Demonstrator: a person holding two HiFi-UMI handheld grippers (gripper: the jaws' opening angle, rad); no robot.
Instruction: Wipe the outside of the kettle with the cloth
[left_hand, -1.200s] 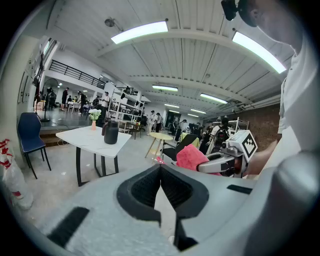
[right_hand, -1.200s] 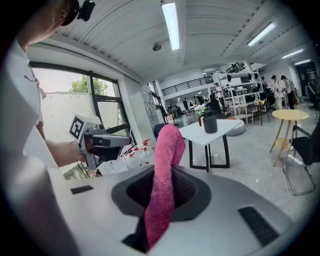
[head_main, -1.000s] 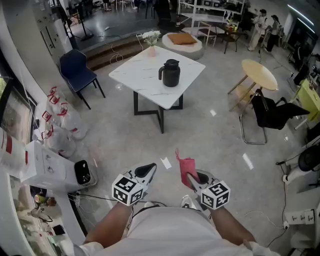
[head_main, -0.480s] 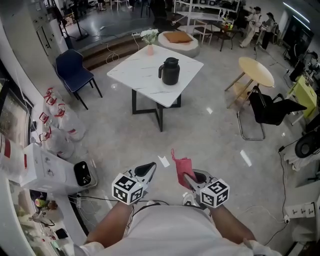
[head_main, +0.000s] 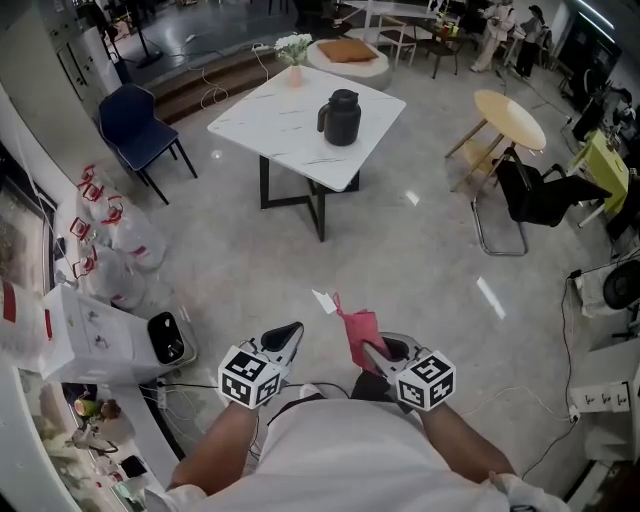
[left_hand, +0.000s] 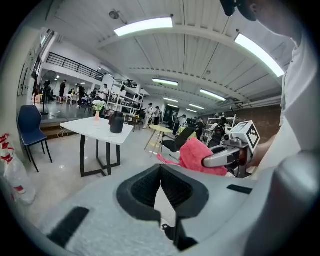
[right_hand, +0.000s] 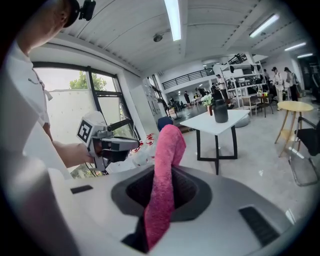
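The black kettle (head_main: 341, 117) stands on a white square table (head_main: 280, 120) far ahead of me across the floor. Both grippers are held close to my body. My right gripper (head_main: 368, 350) is shut on a pink cloth (head_main: 356, 328), which sticks up from its jaws. In the right gripper view the cloth (right_hand: 164, 185) runs up between the jaws, with the kettle (right_hand: 220, 111) small in the distance. My left gripper (head_main: 289, 337) is shut and holds nothing. The left gripper view shows its closed jaws (left_hand: 160, 169), the kettle (left_hand: 116, 122) far off and the cloth (left_hand: 196, 154) at the right.
A blue chair (head_main: 132, 118) stands left of the table, and a flower vase (head_main: 293, 52) is on its far corner. At the right are a round wooden table (head_main: 512, 118) and a black chair (head_main: 535, 200). White bags (head_main: 110, 235) and a white box (head_main: 85, 335) line the left wall.
Both grippers have come forward across the floor together, the cloth still in the right one. The table and kettle have shifted up and slightly left in the head view.
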